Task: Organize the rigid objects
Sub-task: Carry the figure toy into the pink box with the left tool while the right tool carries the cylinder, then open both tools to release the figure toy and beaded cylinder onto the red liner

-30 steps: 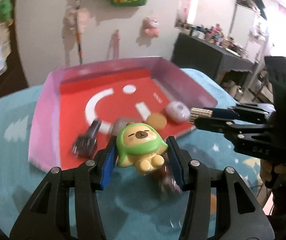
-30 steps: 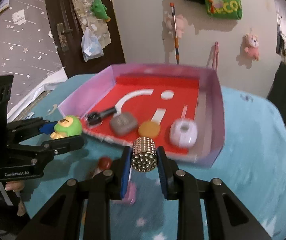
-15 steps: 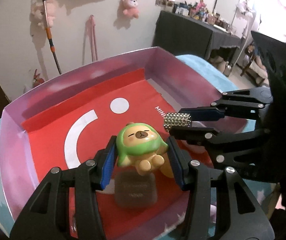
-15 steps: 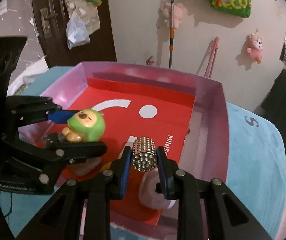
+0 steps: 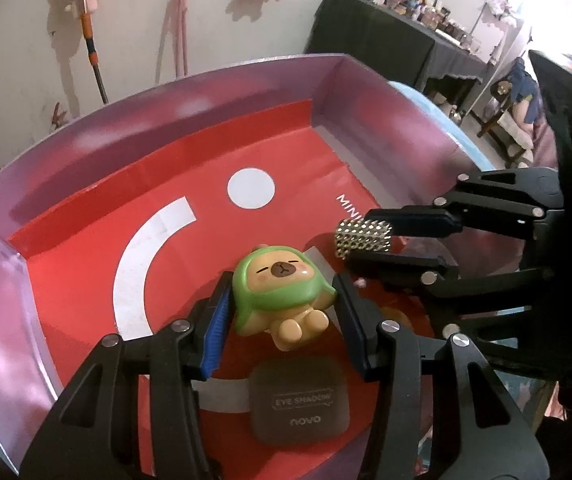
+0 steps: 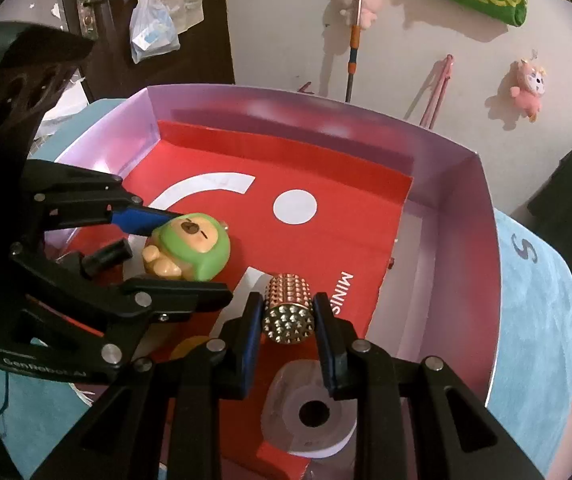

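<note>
Progress: both loads have travelled from above the table to inside the red box (image 5: 86, 168). My left fingers (image 5: 282, 312) grip the capybara toy (image 5: 282, 284), right fingers (image 6: 290, 320) the studded cylinder (image 6: 288, 304); releasing comes next, I judge.

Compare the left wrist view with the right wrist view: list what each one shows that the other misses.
Only the left wrist view shows the grey eye shadow compact on the box floor. Only the right wrist view shows the white round case with a hole under the right claw, plus the brown door. Both show the red-floored box, the green-hooded capybara toy clamped in the left claw, and the studded cylinder in the right claw.
</note>
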Demonstrator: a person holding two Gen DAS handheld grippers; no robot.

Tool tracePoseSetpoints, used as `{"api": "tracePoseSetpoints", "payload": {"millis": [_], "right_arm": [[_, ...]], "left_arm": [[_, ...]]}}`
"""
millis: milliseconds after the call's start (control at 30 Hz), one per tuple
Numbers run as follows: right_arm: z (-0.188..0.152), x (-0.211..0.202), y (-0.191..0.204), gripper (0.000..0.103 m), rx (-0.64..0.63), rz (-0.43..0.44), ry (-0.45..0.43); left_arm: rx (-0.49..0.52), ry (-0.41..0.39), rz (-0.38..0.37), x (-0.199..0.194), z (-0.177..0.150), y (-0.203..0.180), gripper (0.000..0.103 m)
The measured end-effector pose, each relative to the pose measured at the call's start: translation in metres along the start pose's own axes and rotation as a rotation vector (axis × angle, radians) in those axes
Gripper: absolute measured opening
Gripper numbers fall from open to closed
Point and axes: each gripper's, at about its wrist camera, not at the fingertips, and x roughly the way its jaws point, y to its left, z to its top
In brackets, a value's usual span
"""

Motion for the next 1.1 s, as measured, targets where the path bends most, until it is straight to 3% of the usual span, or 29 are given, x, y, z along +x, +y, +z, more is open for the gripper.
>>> {"api": "tracePoseSetpoints", "payload": {"millis": [100, 733, 1100], "right_arm": [[0.0027, 0.0024, -0.0007, 0.028, -0.001, 0.001, 0.014], [-0.0015, 0.0096, 0.0064, 0.028, -0.027, -0.005, 0.046], [0.0010, 0.0095, 0.0053, 0.029, -0.027, -0.003, 0.048]], "left_arm": [[-0.021, 0.043, -0.021, 0.0073, 0.0015, 0.0040, 0.047], [-0.015, 0.041, -0.022, 0.0088, 0.0014, 0.0040, 0.047], [-0.036, 0.020, -0.046, 0.0045, -0.0005, 0.0064, 0.056]]}}
